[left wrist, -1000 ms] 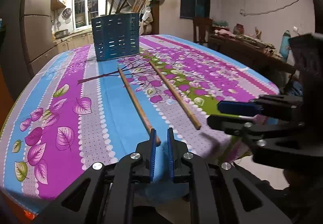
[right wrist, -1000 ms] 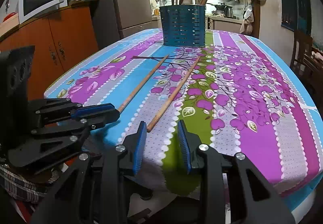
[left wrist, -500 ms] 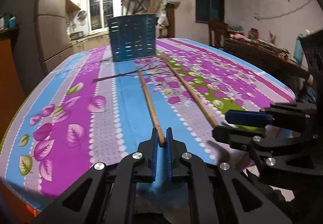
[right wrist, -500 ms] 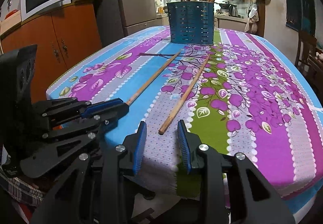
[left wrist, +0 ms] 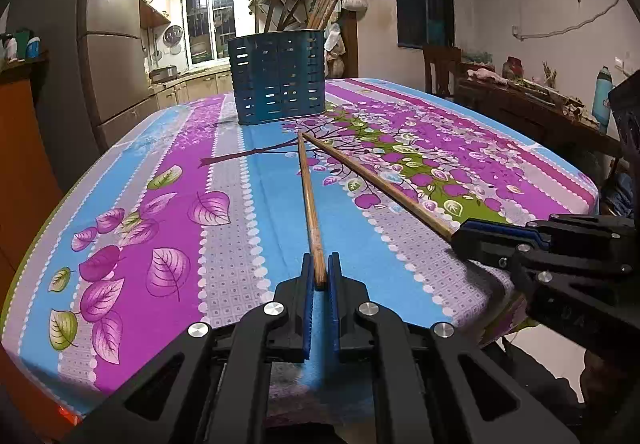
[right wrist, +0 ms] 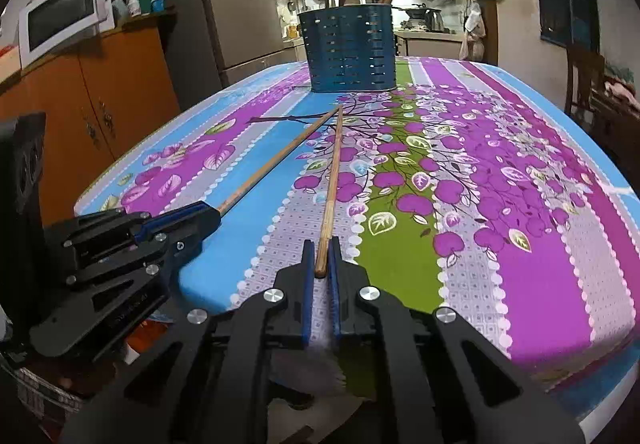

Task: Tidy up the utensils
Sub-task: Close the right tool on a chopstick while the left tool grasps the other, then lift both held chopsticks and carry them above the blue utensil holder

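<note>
Left tool clamped on left chopstick, right tool clamped on right chopstick, tips crossed near blue holder, desk beneath.

You have two long wooden chopsticks lying on the counter, one blue slotted utensil holder, and two grippers.

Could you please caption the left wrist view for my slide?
Left gripper pinches one chopstick end; right gripper takes the other.
</note>
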Available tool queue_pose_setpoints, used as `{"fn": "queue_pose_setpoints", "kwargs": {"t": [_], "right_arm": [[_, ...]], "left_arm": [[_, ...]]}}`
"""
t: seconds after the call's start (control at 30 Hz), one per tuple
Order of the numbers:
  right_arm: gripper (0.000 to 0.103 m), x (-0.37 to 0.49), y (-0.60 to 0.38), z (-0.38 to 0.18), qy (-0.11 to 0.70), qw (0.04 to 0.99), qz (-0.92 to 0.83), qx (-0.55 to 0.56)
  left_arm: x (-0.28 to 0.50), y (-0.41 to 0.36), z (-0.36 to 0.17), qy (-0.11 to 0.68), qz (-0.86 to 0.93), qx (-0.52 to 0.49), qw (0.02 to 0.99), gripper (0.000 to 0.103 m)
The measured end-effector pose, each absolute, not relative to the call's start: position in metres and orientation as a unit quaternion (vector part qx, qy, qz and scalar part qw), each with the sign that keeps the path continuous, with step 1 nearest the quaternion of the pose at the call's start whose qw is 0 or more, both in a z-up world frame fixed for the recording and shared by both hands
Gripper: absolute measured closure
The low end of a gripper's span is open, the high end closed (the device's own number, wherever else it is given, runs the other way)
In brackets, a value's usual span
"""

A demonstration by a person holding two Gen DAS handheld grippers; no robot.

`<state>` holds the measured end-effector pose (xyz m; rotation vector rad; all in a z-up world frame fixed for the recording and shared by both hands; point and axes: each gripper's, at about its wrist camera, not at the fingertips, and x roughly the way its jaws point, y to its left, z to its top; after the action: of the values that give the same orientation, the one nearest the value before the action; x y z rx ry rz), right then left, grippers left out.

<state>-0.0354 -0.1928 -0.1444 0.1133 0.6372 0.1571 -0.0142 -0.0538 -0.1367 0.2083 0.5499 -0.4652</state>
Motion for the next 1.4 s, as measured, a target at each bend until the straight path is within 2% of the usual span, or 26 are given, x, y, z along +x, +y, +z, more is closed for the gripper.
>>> {"fn": "queue_pose_setpoints", "kwargs": {"t": [0.87, 1.4], "right_arm": [[0.098, -0.048, -0.225, -0.110, 0.250, 0.963, 0.038, 0.088], [0.098, -0.025, -0.234, -0.032, 0.152, 0.986, 0.053, 0.036]], "left_arm": [[-0.016, -0.041, -0.116, 0.238, -0.188, 0.101, 0.947, 0.096], [0.005, -0.028, -0.023, 0.197, -0.198, 0.073, 0.958, 0.096]]}}
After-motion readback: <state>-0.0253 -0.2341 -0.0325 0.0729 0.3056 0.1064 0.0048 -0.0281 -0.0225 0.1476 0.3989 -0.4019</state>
